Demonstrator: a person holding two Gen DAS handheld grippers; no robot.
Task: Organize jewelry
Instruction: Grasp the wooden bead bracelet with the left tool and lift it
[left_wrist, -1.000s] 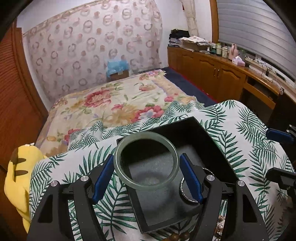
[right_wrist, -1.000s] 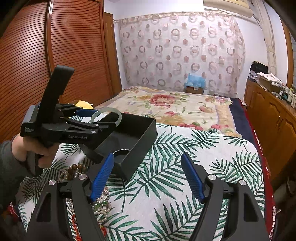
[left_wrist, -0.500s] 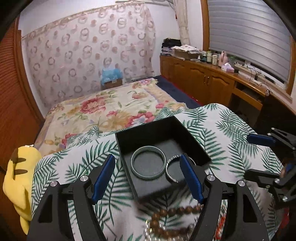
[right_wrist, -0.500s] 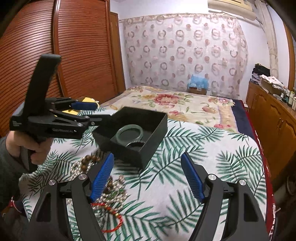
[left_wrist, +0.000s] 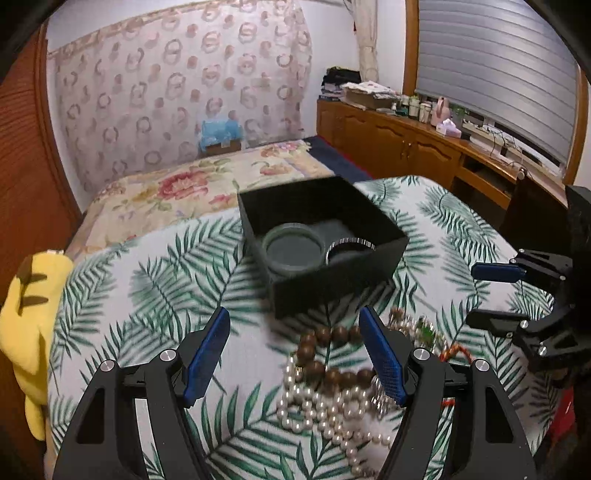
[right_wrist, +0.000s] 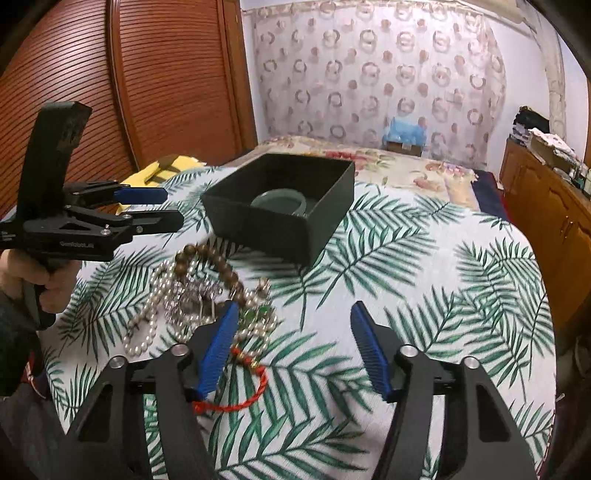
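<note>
Left wrist view: the left gripper (left_wrist: 295, 354) is hovering above the palm-leaf cloth (left_wrist: 155, 280), its blue-padded fingers spread apart and holding nothing. Ahead of it, the black box (left_wrist: 332, 280) is sitting open on the cloth — inside, a pale green bangle (left_wrist: 293, 251) is lying flat on the grey lining, and a silver bracelet (left_wrist: 351, 245) is resting just beside it against the near wall. Between the box and the gripper, a tangle of loose jewelry is lying on the cloth: a brown wooden-bead strand (left_wrist: 328, 354), a pearl necklace (left_wrist: 325, 417) and a red cord bracelet (left_wrist: 456, 350), all overlapping. At the right edge, the right gripper (left_wrist: 491, 295) is showing side-on, its fingers apart and empty. A yellow plush toy (left_wrist: 29, 317) is sitting at the left edge of the cloth, and a floral bedspread (left_wrist: 177, 192) is stretching behind the box.

Right wrist view: the right gripper (right_wrist: 291, 350) is hanging over the near part of the cloth (right_wrist: 424, 280), fingers wide apart, with the red cord bracelet (right_wrist: 247, 398) lying under its left finger. The pearl necklace (right_wrist: 155, 306) and the brown wooden-bead strand (right_wrist: 218, 266) are lying near the black box (right_wrist: 273, 225), in which the green bangle (right_wrist: 279, 201) is partly showing. The left gripper (right_wrist: 159, 206) is appearing at the left, open — the person's hand (right_wrist: 33, 273) is gripping its handle.
</note>
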